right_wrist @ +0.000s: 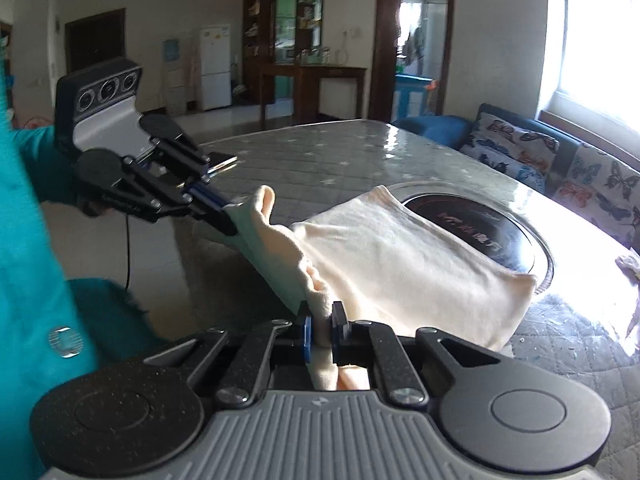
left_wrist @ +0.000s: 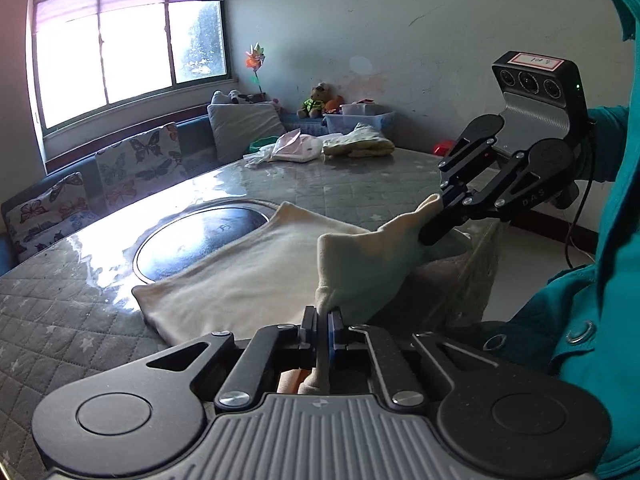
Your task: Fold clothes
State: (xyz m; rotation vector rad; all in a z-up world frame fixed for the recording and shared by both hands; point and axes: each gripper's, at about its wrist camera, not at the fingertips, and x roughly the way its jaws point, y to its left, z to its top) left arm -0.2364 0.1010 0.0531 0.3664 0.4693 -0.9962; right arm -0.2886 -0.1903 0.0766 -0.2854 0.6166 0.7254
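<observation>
1. Lying across the near part of the grey quilted star-print table cover (left_wrist: 60,320), partly over the round dark glass inset (left_wrist: 200,240): the cream-coloured soft knit garment (left_wrist: 240,280), already doubled into a rough rectangle, its near edge being lifted off the table.
2. Pinching that near edge at one corner: the left black two-finger gripper (left_wrist: 322,316), jaws closed on the cloth, a tongue of fabric running back between the blue-lined pads.
3. Pinching the other corner: the right black two-finger gripper (right_wrist: 320,322), likewise clamped on the cream cloth, seen in the left view reaching in from the teal-sleeved arm (left_wrist: 608,144).
4. Judging progress: sitting somewhere mid-fold, with at least one fold looking done and the raised edge apparently waiting to be carried over toward the far edge; laying down and smoothing remaining.
5. Waiting at the far end of the table: a pale yellowish crumpled cloth pile (left_wrist: 358,142), possibly more laundry, though not certain.
6. Reading writing: "DAS" on the right gripper's arm; a pink-edged white label (left_wrist: 538,58) on its camera block, handwriting too small to make out; reddish characters on the glass inset, not legible.
</observation>
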